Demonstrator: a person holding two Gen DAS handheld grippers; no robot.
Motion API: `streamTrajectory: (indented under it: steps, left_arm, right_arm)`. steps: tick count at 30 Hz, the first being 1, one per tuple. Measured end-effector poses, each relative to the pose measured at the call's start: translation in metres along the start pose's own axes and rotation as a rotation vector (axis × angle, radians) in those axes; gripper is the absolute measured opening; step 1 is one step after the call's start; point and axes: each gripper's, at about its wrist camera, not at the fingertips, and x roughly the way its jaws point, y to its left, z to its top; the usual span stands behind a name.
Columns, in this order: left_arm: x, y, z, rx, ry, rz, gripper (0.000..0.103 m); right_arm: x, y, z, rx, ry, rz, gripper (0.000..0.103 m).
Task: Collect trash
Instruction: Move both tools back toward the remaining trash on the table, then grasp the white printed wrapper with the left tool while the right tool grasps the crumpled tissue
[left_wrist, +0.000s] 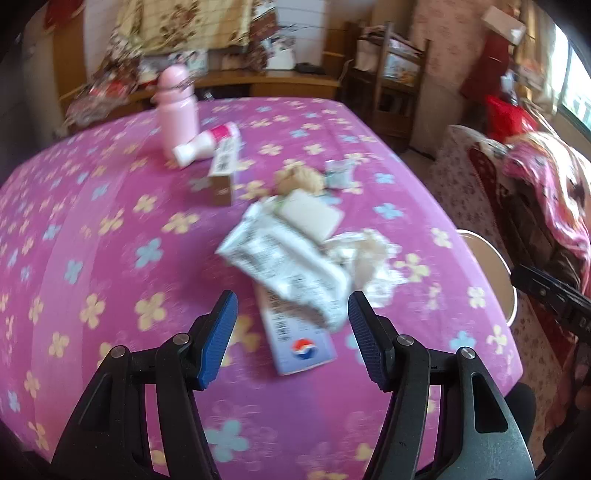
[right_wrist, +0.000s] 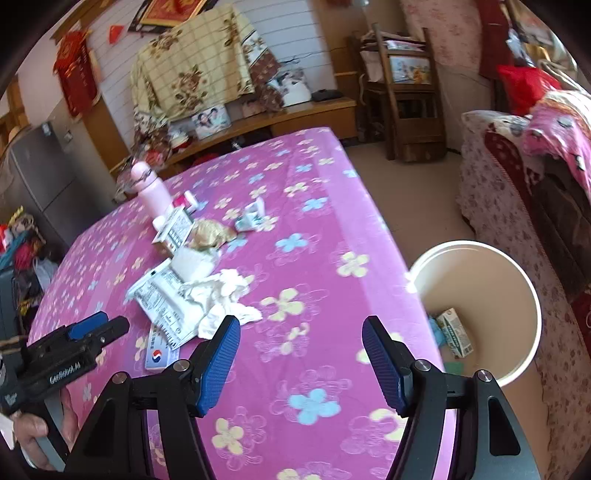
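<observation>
Trash lies in a heap on the pink flowered tablecloth (left_wrist: 110, 229): a white printed wrapper (left_wrist: 284, 266), crumpled tissue (left_wrist: 373, 258), a white block (left_wrist: 314, 218), a brown paper wad (left_wrist: 299, 179), a small silvery wrapper (left_wrist: 340, 171) and a flat card with a red-blue logo (left_wrist: 306, 349). My left gripper (left_wrist: 291, 332) hovers open just above the card, with nothing between its pads. In the right wrist view my right gripper (right_wrist: 301, 354) is open and empty over the cloth (right_wrist: 314, 258), right of the tissue (right_wrist: 225, 295). The left gripper (right_wrist: 107, 326) shows at the left.
A cream bin (right_wrist: 480, 280) stands on the floor off the table's right edge, with a green-white carton (right_wrist: 454, 332) inside. A pink bottle (left_wrist: 175, 107), a white-pink bottle (left_wrist: 207, 144) and a cardboard box (left_wrist: 223, 173) sit farther back. A covered sofa (right_wrist: 517, 177) is beyond the bin.
</observation>
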Motion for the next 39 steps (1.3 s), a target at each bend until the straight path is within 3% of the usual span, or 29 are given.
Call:
streamTrajectory:
  steps: [8,12,16,18,19,22,32,39]
  left_arm:
    - [0.036,0.049,0.009,-0.189,0.043,-0.025,0.061]
    - [0.057,0.057,0.02,-0.244,0.056,-0.029,0.061]
    - [0.075,0.058,0.028,-0.28,0.058,-0.087,0.06]
    - [0.077,0.057,0.031,-0.285,0.052,-0.12,0.048]
    - [0.078,0.057,0.032,-0.285,0.06,-0.142,0.027]
    - [0.077,0.058,0.034,-0.288,0.103,-0.21,0.02]
    - [0.017,0.086,0.037,-0.232,0.152,-0.325,0.017]
    - [0.006,0.13,0.019,-0.146,0.264,-0.317,0.017]
  right_arm:
    - [0.022,0.014,-0.003,-0.035,0.044,0.013,0.066]
    - [0.034,0.015,-0.003,-0.036,0.069,0.014,0.066]
    - [0.044,0.02,0.0,-0.045,0.079,0.023,0.066]
    - [0.05,0.026,0.001,-0.062,0.089,0.03,0.066]
    - [0.053,0.029,0.001,-0.069,0.093,0.033,0.066]
    - [0.062,0.038,0.002,-0.081,0.107,0.042,0.066]
    - [0.085,0.05,0.007,-0.086,0.123,0.077,0.066]
    - [0.105,0.068,0.007,-0.138,0.146,0.089,0.066]
